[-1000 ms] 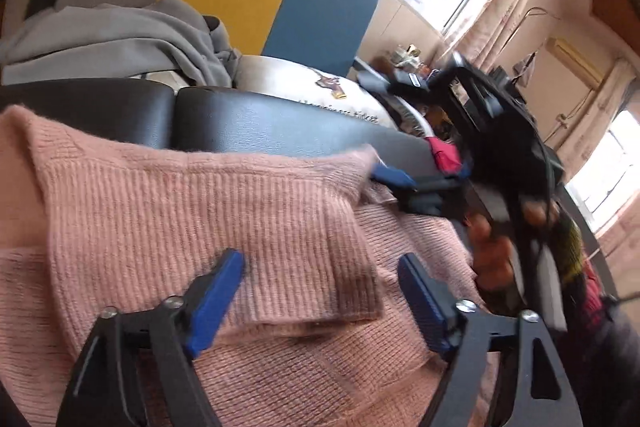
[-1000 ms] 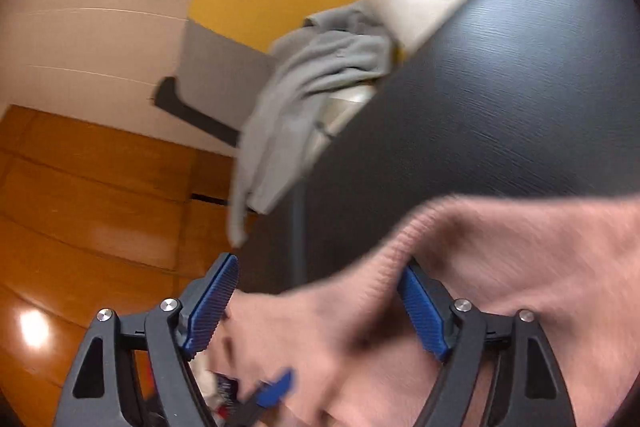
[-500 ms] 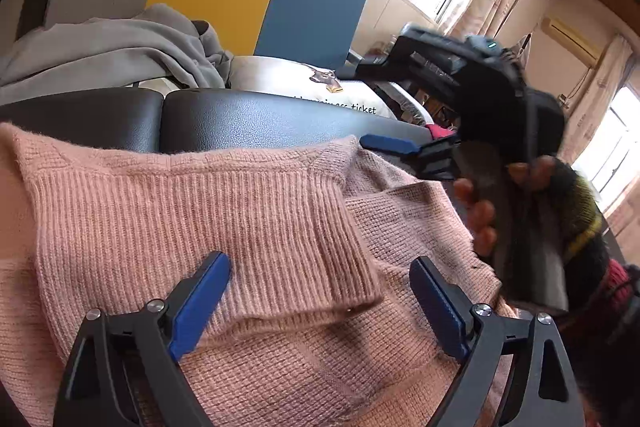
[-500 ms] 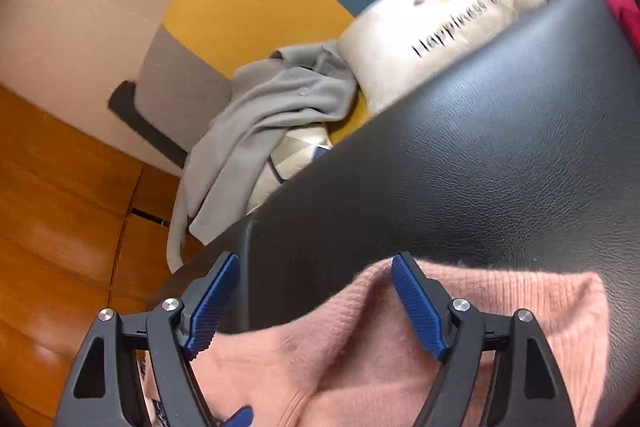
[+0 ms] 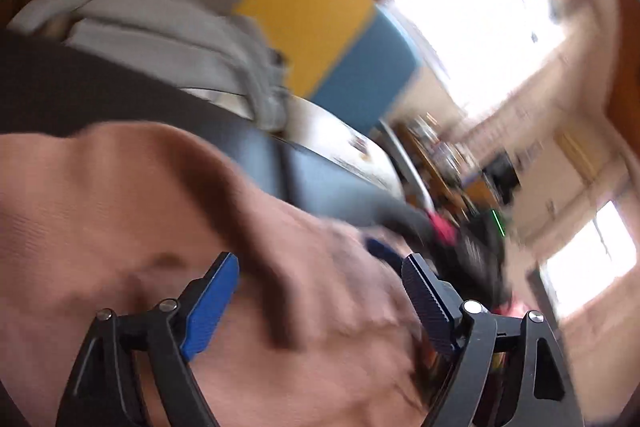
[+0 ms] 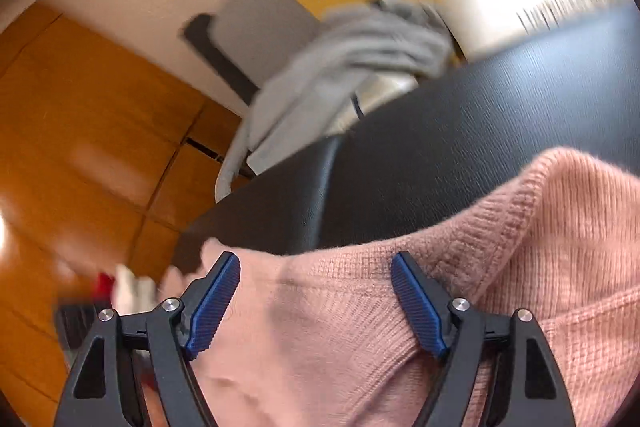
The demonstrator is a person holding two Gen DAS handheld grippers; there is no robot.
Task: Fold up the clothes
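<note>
A pink knitted sweater [image 5: 140, 227] lies on a black leather surface [image 5: 80, 91]. My left gripper [image 5: 320, 299] is open, its blue-padded fingers spread just above the sweater's cloth; this view is blurred by motion. My right gripper [image 6: 316, 299] is open too, hovering over the sweater [image 6: 500, 267] near its ribbed edge, with nothing between its fingers. In the left wrist view a dark blurred shape with a blue tip [image 5: 380, 247] shows at the sweater's right side; it looks like the other gripper.
A grey garment [image 5: 168, 39] lies crumpled behind the black surface [image 6: 480, 131], also in the right wrist view [image 6: 352, 59]. A grey, yellow and blue backrest [image 5: 308, 15] stands behind it, with a white printed cushion [image 6: 540, 3]. Orange wooden floor [image 6: 80, 131] lies left. Bright windows [image 5: 472, 27] are at right.
Both grippers have swung, blurring the views. The left now tilts over the sweater with the other gripper lower at its right. The right has come closer over the sweater's ribbed edge.
</note>
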